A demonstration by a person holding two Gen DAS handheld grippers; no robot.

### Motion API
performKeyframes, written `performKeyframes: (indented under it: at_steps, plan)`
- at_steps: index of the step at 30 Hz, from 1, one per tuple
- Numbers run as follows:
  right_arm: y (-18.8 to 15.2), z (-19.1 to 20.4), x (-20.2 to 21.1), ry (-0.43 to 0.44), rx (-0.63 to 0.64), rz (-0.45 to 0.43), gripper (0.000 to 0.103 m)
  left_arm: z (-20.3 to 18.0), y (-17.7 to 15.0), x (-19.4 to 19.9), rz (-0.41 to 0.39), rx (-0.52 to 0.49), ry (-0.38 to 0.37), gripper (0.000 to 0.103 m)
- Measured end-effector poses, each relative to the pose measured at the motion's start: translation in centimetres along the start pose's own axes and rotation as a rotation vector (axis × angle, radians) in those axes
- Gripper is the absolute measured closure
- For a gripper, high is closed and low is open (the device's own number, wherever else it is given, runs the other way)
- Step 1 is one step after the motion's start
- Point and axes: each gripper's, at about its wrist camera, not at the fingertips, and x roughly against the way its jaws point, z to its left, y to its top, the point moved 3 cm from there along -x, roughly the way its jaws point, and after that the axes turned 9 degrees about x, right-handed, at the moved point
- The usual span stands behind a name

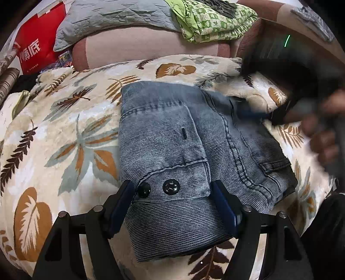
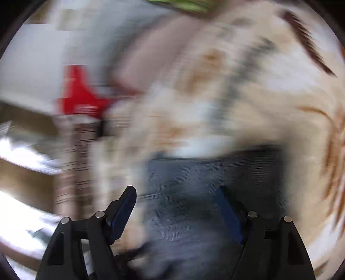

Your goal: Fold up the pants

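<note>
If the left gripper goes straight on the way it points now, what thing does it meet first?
Most likely the folded pants. The left gripper stands open, and the waistband end with its two dark buttons lies between the fingers, on the leaf-print blanket. How far above the cloth it is, I cannot tell.

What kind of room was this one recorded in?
Most likely a bedroom or living room at home: the folded jeans lie on a leaf-patterned blanket, with a grey quilt and a green patterned cloth heaped on pink upholstery behind.
</note>
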Motion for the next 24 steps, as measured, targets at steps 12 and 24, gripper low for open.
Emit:
performKeyframes:
  at_steps: [12, 24]
  plan:
    - [-2.5, 2.3, 3.6, 0.023, 0.077, -0.054, 0.029, 0.9, -0.6, -0.3, 0.023, 0.023, 0.000, 0.020]
    - [-10.6, 0.4, 5.9, 0.046, 0.060, -0.092, 0.027, 1.5, 1.1, 3.2, -0.079, 0.097, -0.040, 0.020]
